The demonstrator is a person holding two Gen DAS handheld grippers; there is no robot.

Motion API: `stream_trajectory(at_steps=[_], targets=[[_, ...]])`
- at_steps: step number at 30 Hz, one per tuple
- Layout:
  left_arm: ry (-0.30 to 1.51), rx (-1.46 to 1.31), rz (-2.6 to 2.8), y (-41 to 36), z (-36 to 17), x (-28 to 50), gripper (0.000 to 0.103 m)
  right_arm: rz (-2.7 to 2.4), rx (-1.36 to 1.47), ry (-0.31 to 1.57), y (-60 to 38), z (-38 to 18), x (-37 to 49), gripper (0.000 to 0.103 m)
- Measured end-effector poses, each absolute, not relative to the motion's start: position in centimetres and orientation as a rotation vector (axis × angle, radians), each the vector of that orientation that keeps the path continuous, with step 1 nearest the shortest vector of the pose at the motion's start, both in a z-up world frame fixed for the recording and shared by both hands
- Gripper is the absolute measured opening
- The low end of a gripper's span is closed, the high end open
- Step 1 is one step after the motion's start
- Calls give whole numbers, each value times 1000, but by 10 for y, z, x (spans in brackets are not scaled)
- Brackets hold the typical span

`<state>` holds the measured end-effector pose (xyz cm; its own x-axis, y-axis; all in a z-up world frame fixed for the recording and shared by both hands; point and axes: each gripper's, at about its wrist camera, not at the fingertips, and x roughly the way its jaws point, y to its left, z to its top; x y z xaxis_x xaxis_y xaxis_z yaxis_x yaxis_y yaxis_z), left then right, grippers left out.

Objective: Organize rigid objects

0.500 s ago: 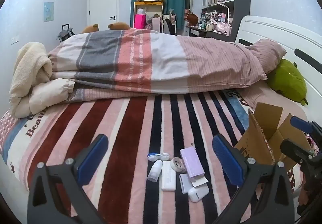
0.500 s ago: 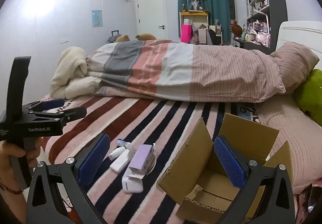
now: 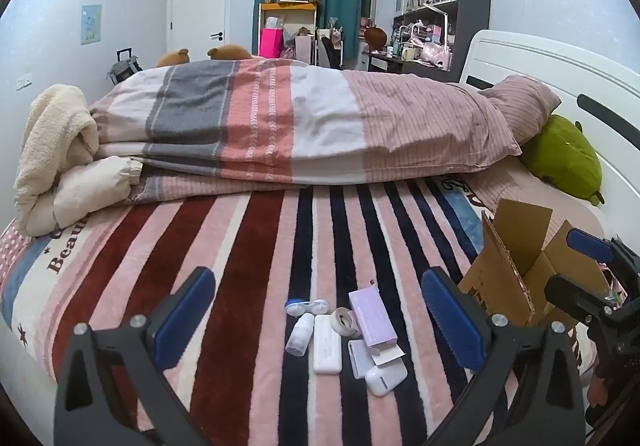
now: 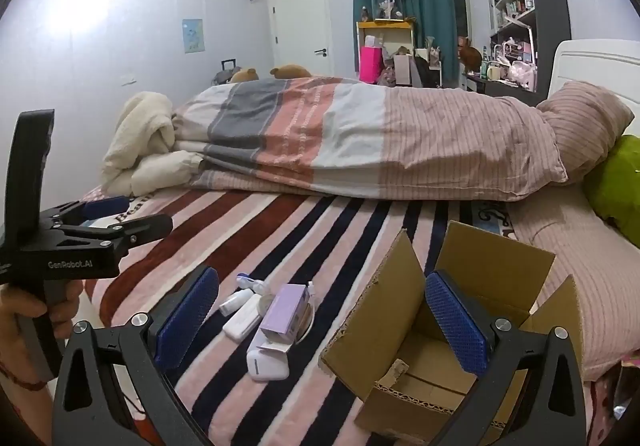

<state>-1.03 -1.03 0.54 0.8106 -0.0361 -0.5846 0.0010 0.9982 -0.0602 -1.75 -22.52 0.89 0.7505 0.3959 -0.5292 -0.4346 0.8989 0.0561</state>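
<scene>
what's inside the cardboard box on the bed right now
The cardboard box stands open and the floor that shows is bare brown cardboard. The right gripper's fingers cover the middle, and the near wall hides the front corner.

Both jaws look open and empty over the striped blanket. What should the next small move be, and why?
Probably lower the left gripper onto the white earbud case. Its jaws stand open and empty, the small items lie directly ahead of it, that case lies nearest, and the open cardboard box beside the pile holds none of them.
</scene>
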Motion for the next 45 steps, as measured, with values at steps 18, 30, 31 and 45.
stream_trajectory(at_steps=[18, 30, 31, 45], targets=[[626, -55, -15, -11, 6, -15, 103, 453, -66, 561, -229, 11, -21, 103], [627, -55, -12, -12, 5, -16, 103, 453, -64, 559, -229, 13, -24, 103], [627, -55, -12, -12, 5, -16, 103, 453, -65, 559, -229, 13, -24, 103], [635, -51, -9, -7, 4, -21, 103, 458, -62, 562, -229, 14, -27, 103]])
